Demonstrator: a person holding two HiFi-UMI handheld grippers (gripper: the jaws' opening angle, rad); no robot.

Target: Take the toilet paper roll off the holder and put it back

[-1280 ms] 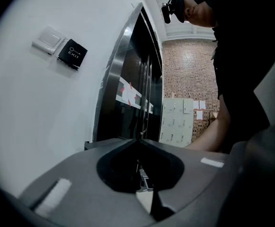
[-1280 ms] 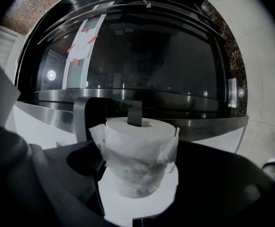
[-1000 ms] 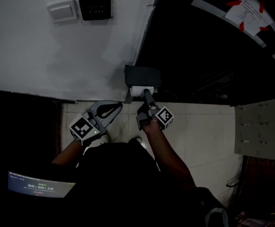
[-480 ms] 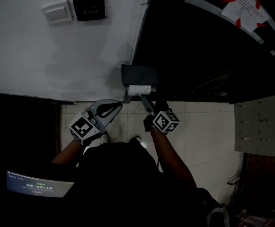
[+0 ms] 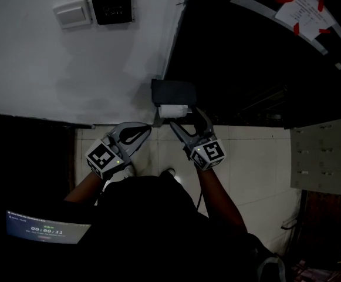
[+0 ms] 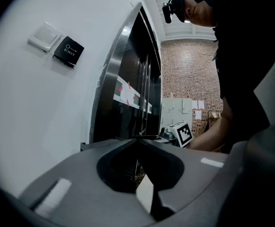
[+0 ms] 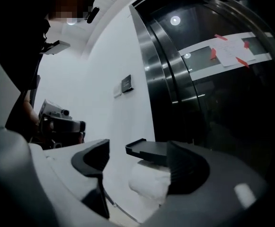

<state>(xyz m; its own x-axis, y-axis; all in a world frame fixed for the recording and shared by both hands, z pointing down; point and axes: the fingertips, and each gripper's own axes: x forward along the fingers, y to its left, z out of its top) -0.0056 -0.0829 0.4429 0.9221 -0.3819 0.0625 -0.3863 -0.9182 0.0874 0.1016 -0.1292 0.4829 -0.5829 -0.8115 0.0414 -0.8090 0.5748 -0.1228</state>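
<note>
The left gripper (image 5: 147, 129) stays shut and empty, while the right gripper (image 5: 186, 117) has lifted and turned flat, its jaws just closing a little but still wide around the soft, round white toilet paper roll (image 7: 149, 183), not squeezing it, on the dark holder (image 7: 149, 149) with a flat lid, so grabbing looks next.
</note>
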